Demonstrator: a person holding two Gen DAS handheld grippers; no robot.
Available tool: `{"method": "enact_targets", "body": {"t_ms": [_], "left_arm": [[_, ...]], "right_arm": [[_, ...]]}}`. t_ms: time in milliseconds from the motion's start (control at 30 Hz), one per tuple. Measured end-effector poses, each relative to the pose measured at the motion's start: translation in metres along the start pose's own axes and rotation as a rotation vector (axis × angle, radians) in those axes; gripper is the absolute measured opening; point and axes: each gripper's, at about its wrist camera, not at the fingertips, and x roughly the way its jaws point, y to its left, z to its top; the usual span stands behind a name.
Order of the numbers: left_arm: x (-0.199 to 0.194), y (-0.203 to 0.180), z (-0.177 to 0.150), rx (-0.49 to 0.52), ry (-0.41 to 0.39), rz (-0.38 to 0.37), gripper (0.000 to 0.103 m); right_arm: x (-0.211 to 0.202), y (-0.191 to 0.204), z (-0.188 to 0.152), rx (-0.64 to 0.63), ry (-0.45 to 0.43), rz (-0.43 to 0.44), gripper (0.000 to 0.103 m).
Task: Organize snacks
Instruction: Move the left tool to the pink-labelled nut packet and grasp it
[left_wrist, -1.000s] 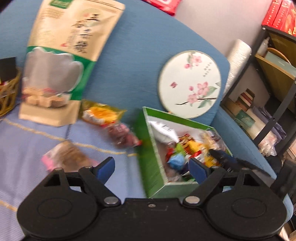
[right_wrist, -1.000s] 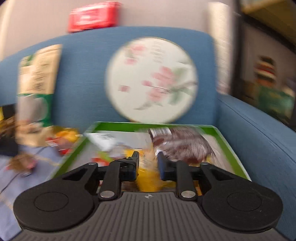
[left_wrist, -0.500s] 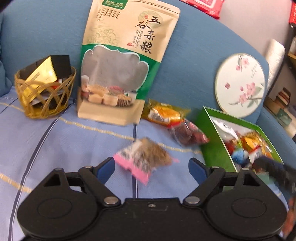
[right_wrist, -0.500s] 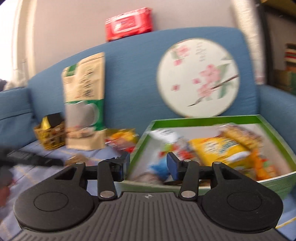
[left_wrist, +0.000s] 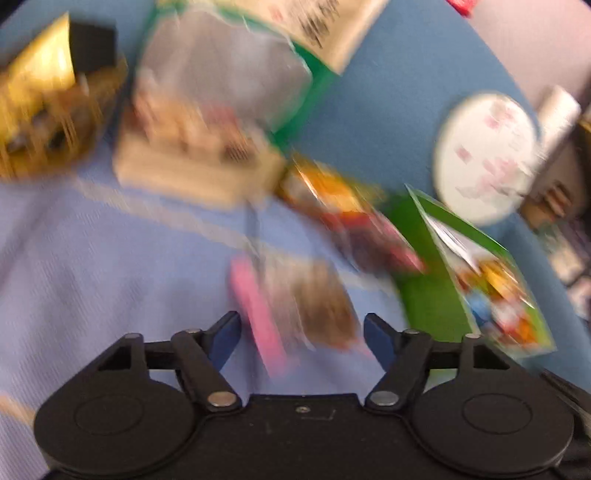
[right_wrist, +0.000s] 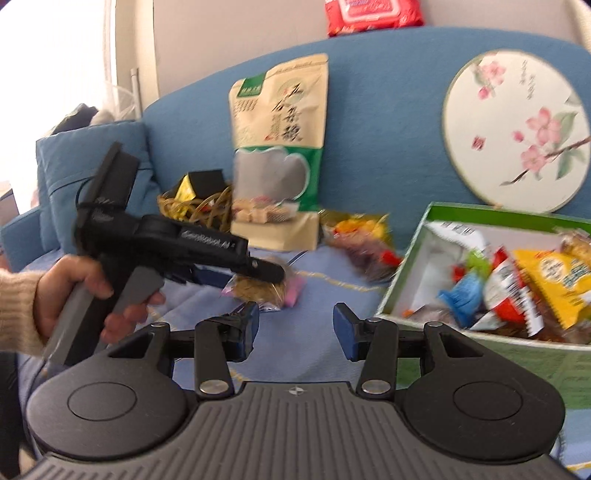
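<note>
Closing in since half a second ago, the left gripper (left_wrist: 301, 341) is now reaching over the pink-edged snack packet (left_wrist: 295, 306), which half a second back lay well ahead of its fingers.

Sofa seat (right_wrist: 314, 354): blue striped cover, carrying everything.
Tall grain pouch (right_wrist: 279, 155): leaning upright against the backrest.
Green box (right_wrist: 491, 343): sitting at the right, already holding many wrapped snacks.
Wicker basket (right_wrist: 195, 208): standing left of the pouch.
Two loose packets, orange (right_wrist: 356, 227) and dark red (right_wrist: 373, 258): lying between pouch and box.
Pink-edged snack packet: lying on the cover, just beside the left gripper's tips in the right wrist view (right_wrist: 264, 286).

Left gripper: jaws spread wide, straddling the packet, nothing held. Right gripper (right_wrist: 295, 326): jaws spread, empty, hovering near the box's corner.

Risks, as judged: the left view is heavily smeared, so the hand is moving fast; closing now could catch only the crinkly seal edge, and the packet might slip out during transfer. A low approach could pinch the loose cover fabric along with it.
</note>
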Motion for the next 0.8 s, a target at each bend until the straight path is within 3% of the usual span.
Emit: {"method": "enact_targets", "body": {"t_ms": [67,167,333,433,567,633,700,800], "left_arm": [[-0.008,-0.008,-0.015,0.032,0.031,-0.061,0.099],[-0.021,-0.012,-0.024,0.053,-0.002,-0.074,0.103],[-0.036,0.005,-0.006,-0.017,-0.121,-0.022,0.103],[-0.035,0.02,0.003,-0.066,-0.15,-0.011,0.103],[-0.031,0.03,0.007,-0.063,-0.171,-0.054,0.074],[-0.03,0.032,0.006,-0.047,-0.172,-0.064,0.071],[-0.026,0.031,0.007,0.009,-0.15,-0.07,0.048],[-0.022,0.031,0.007,0.039,-0.143,-0.086,0.047]], "right_arm": [[0.004,0.003,-0.002,0.011,0.025,0.028,0.089],[0.01,0.01,-0.006,-0.026,0.057,0.031,0.09],[0.015,0.016,-0.008,-0.07,0.062,0.015,0.091],[0.021,0.017,-0.005,-0.082,0.055,-0.016,0.09],[0.038,0.022,0.007,-0.079,0.055,-0.05,0.09],[0.05,0.024,0.014,-0.123,0.054,-0.054,0.089],[0.062,0.025,0.019,-0.153,0.06,-0.063,0.089],[0.077,0.025,0.02,-0.186,0.079,-0.074,0.084]]}}
